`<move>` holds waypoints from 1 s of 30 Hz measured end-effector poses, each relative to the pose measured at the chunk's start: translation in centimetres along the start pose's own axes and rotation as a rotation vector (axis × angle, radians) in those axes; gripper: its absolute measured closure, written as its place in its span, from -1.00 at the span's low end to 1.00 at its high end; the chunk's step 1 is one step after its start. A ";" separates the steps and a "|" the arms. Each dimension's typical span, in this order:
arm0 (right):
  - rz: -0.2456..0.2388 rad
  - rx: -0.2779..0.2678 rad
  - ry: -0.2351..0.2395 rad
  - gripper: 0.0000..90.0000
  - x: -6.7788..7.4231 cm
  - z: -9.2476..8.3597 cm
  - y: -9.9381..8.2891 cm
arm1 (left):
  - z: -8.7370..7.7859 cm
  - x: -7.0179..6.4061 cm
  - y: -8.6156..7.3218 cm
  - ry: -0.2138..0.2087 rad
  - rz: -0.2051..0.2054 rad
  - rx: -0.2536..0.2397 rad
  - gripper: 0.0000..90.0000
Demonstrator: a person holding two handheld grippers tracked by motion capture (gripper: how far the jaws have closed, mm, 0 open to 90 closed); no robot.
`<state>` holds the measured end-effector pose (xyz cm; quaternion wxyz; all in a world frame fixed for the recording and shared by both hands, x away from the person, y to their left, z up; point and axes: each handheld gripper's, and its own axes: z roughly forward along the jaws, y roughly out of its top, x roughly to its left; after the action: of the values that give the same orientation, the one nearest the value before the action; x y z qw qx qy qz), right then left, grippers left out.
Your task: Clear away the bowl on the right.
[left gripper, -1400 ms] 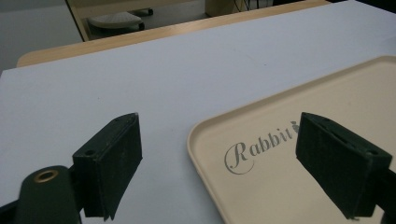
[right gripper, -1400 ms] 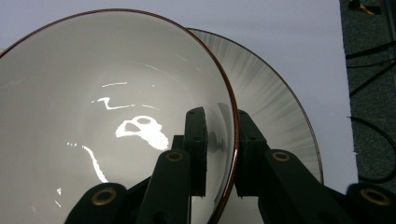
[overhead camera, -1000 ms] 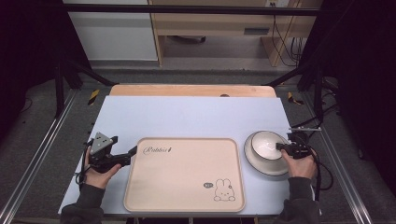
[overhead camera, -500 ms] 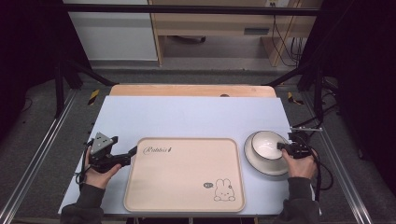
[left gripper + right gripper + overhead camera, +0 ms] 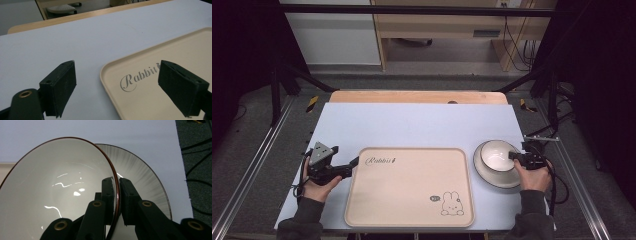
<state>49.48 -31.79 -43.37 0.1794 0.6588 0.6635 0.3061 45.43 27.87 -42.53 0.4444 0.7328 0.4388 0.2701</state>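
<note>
The surface (image 5: 422, 125), under a pale blue sheet, carries a beige tray (image 5: 409, 187) at near centre, printed "Rabbit" at its far left corner and a small rabbit at its near right; in the left gripper view the tray's right side is cut off and the last letter of the word sits behind a jaw. Right of the tray a grey-streaked plate (image 5: 492, 177) lies on the sheet with a white bowl (image 5: 497, 155) on it, and whether the bowl sits flat or tipped is hard to make out. The right tongs (image 5: 117, 195) are clamped on the bowl's brown-edged right rim, one jaw inside, one outside. The left tongs (image 5: 117, 92) stand wide, straddling the tray's far left corner, holding nothing
</note>
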 end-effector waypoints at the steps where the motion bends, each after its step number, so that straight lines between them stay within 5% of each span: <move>1: 0.011 0.002 0.002 0.83 0.1 -0.1 0.0 | 0.0 0.0 0.0 0.000 0.000 0.000 -0.68; 30: 0.005 -0.044 0.031 0.82 0.2 -1.0 0.1 | 0.0 -0.1 0.0 0.001 0.005 0.003 -0.68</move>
<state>48.90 -31.78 -42.51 0.1828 0.6515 0.6576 0.3313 45.40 27.82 -42.53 0.4426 0.7345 0.4373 0.2709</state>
